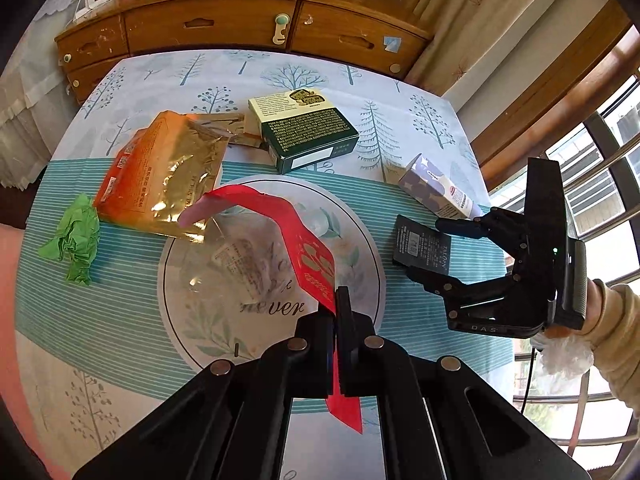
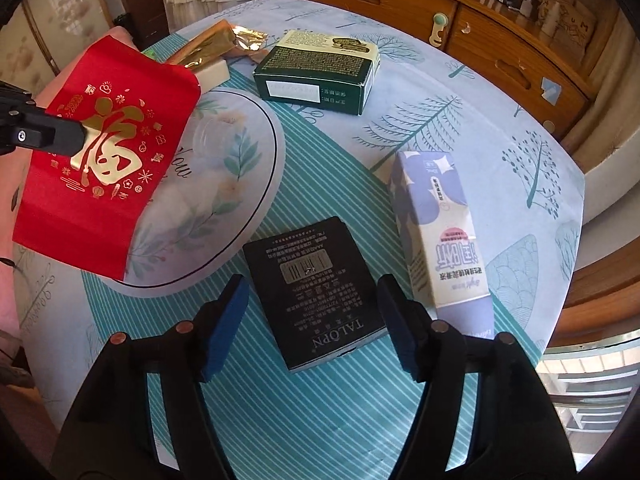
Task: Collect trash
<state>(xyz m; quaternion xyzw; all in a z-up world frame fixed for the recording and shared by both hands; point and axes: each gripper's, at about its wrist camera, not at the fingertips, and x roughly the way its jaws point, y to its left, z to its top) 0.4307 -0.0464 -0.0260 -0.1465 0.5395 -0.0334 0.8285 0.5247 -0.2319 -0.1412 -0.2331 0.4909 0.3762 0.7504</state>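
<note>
My left gripper [image 1: 335,300] is shut on a red paper envelope with gold print [image 1: 308,256] and holds it above the table; it also shows in the right wrist view [image 2: 108,160]. My right gripper [image 2: 310,304] is open, its jaws on either side of a flat black box [image 2: 312,292] that lies on the table. In the left wrist view the right gripper [image 1: 424,248] sits at that black box [image 1: 420,246]. A purple and white carton [image 2: 440,232] lies right of it. A green and cream box [image 2: 320,72], a gold and orange pouch [image 1: 160,176] and crumpled green paper [image 1: 74,240] lie farther off.
The table has a tree-print cloth [image 2: 500,128] with a round printed centre [image 1: 272,308]; a clear plastic wrapper [image 1: 236,256] lies on it. A wooden sideboard [image 1: 240,20] stands behind the table. A window with bars [image 1: 600,200] is on the right.
</note>
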